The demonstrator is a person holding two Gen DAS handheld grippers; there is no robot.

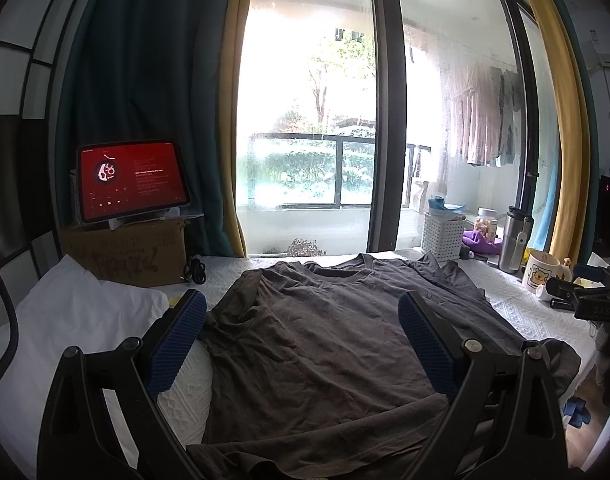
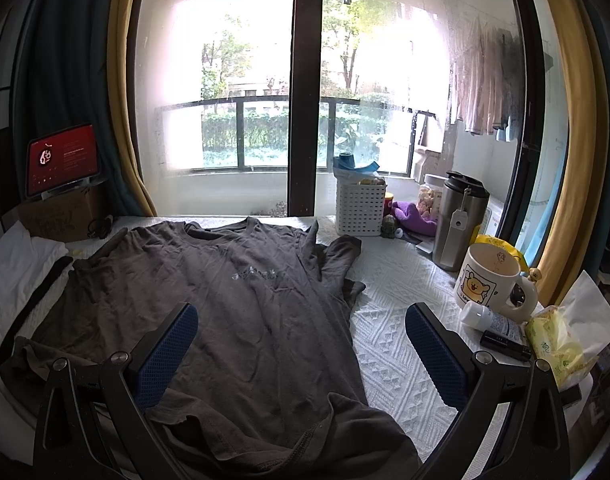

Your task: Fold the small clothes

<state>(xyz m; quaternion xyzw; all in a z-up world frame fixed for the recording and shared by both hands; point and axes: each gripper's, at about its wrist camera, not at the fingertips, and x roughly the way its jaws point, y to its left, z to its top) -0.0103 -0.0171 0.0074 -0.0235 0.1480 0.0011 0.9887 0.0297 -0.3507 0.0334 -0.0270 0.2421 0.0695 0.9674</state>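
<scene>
A dark grey T-shirt [image 1: 325, 344] lies spread on a white textured cloth [image 1: 533, 312], collar toward the window. In the right wrist view the same T-shirt [image 2: 241, 312] shows a small pale print on its chest, and its right sleeve is bunched. My left gripper [image 1: 303, 312] hangs open above the shirt's left half, blue pads wide apart, nothing between them. My right gripper [image 2: 301, 322] is also open, above the shirt's right edge; its left pad [image 2: 167, 356] is over the fabric and its right pad over the white cloth [image 2: 389, 344].
A pillow [image 1: 65, 320] lies at the left, with a cardboard box [image 1: 129, 252] and red-screened tablet [image 1: 131, 180] behind it. At the right stand a white basket [image 2: 359, 208], steel flask [image 2: 457, 224], bear mug [image 2: 491, 280], small bottle [image 2: 485, 318] and tissue pack [image 2: 557, 344]. Window glass runs behind.
</scene>
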